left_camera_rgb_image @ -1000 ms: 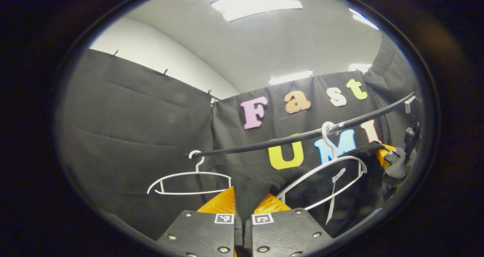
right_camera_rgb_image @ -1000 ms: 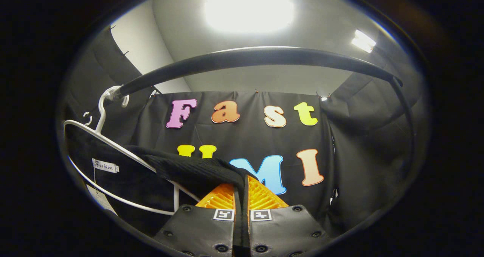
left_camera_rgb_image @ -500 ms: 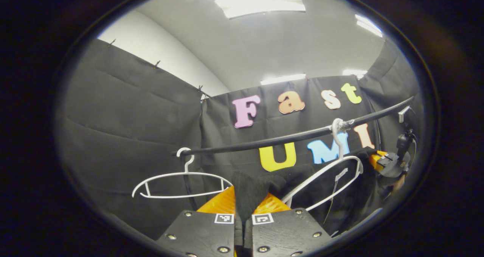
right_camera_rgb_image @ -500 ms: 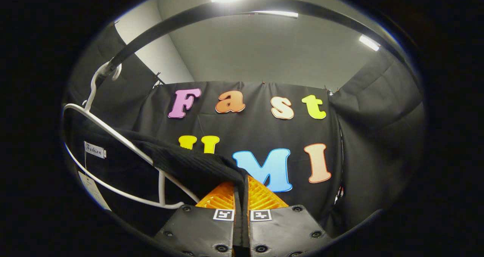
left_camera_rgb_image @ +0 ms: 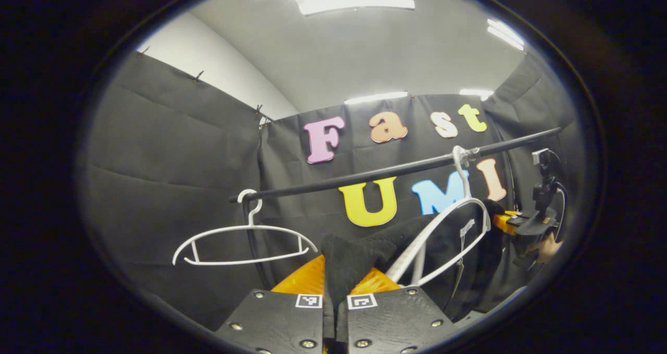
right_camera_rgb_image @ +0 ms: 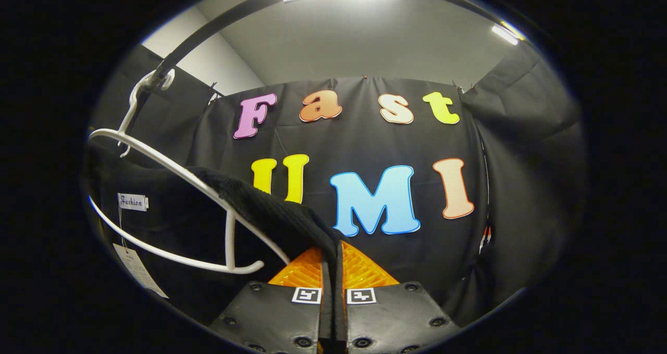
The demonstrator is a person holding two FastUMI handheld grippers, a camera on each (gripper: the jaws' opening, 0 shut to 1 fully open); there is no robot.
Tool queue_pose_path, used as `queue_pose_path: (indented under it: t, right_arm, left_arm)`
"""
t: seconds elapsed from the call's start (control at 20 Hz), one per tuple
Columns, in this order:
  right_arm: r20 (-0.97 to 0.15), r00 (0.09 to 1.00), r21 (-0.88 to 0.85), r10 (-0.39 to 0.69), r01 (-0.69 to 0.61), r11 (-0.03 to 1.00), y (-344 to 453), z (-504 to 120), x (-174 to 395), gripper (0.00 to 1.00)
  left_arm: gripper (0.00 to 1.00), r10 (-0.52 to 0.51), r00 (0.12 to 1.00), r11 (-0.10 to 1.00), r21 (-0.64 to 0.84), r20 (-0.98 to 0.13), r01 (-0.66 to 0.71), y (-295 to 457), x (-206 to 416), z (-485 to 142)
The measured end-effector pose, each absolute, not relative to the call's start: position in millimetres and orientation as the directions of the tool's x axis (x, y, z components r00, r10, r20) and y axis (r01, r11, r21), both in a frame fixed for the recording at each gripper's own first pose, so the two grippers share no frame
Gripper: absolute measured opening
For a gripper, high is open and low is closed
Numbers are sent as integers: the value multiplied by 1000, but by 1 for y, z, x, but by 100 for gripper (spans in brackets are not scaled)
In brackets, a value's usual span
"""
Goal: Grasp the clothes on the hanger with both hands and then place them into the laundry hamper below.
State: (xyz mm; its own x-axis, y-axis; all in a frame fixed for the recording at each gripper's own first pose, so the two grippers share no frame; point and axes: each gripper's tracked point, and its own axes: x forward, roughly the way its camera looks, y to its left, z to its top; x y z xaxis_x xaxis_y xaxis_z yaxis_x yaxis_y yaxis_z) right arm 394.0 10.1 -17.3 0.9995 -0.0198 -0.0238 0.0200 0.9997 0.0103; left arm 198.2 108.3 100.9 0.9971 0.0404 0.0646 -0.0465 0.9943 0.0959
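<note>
The black knitted garment (left_camera_rgb_image: 443,244) is draped over the white plastic hanger (left_camera_rgb_image: 440,229), which hangs by its hook from the black horizontal rail (left_camera_rgb_image: 365,177), and it is to be drawn off that hanger. This is judged best done by moving both ends together and evenly, away from the rail, so that neither shoulder catches on the hanger's arm. The left gripper (left_camera_rgb_image: 335,296) is closed, with a fold of the garment pinched between both fingers. The right gripper (right_camera_rgb_image: 332,286) is likewise clamped on the garment's other end. An empty white hanger (left_camera_rgb_image: 245,239) hangs further left on the rail.
</note>
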Motion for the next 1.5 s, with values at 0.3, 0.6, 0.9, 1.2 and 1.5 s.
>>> queue_pose_path:
  t: [0.3,0.6,0.9,1.2,1.5]
  right_arm:
    - [-89,996,62,26,-21,998,14,-42,397,4]
    - [-143,988,128,66,-48,991,24,-57,380,4]
    - [-229,970,157,82,-47,987,22,-85,364,2]
    - [-292,952,165,89,-42,985,18,-108,335,4]
    - [-306,947,120,93,-59,991,13,-115,295,4]
  left_arm:
    - [5,48,998,997,60,39,-50,113,180,75]
    - [2,41,999,997,69,24,-43,114,166,62]
    - [5,53,998,997,52,-34,-51,118,138,29]
    - [5,53,997,995,84,-63,-48,105,123,14]
    - [5,32,995,997,73,-95,-25,95,104,-9]
